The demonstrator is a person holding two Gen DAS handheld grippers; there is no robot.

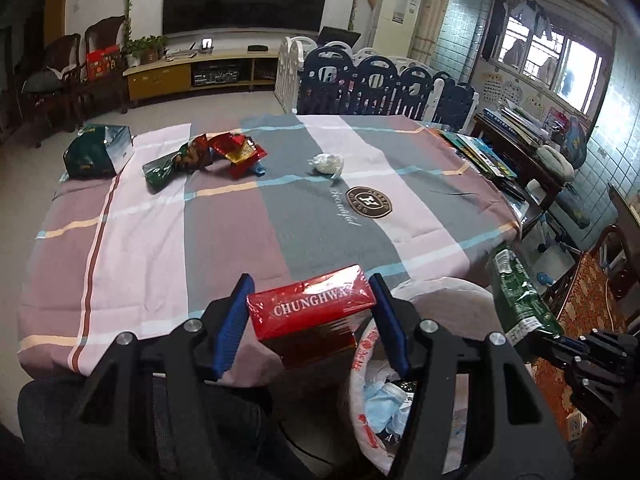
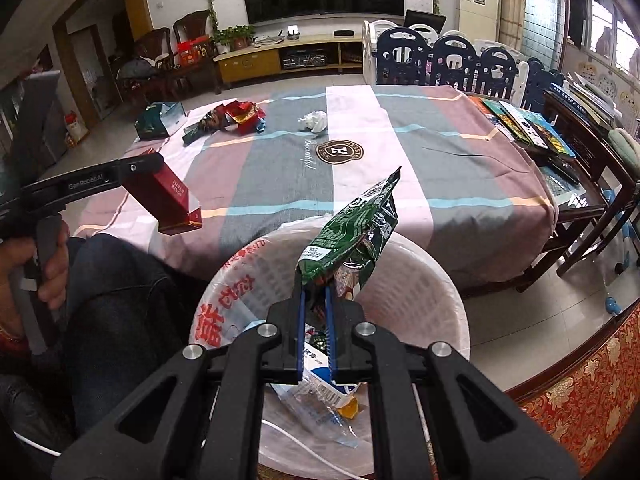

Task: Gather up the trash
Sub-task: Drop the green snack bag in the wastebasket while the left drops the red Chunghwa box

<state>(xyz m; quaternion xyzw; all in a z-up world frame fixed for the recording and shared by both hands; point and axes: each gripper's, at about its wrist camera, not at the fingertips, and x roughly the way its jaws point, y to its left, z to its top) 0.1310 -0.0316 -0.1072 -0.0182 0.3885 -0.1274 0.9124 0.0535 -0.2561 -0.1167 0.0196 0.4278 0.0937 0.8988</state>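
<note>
My left gripper point(image 1: 310, 292) is shut on a red Chunghwa cigarette box point(image 1: 312, 312), held over the table's near edge beside the white lined trash bin point(image 1: 444, 286). The box also shows in the right wrist view point(image 2: 168, 200). My right gripper point(image 2: 314, 290) is shut on a green snack bag point(image 2: 356, 228) above the bin point(image 2: 420, 292), which holds wrappers. The bag also shows in the left wrist view point(image 1: 518, 296). On the far side of the table lie a crumpled white tissue point(image 1: 328, 163), red and green wrappers point(image 1: 208, 156) and a green box point(image 1: 98, 152).
The table has a striped cloth point(image 1: 240, 220). Books point(image 2: 524, 124) lie at its right edge beside a dark wooden side table point(image 2: 580, 136). Navy and white playpen panels point(image 1: 380, 80) stand behind. My knee point(image 2: 116, 280) is left of the bin.
</note>
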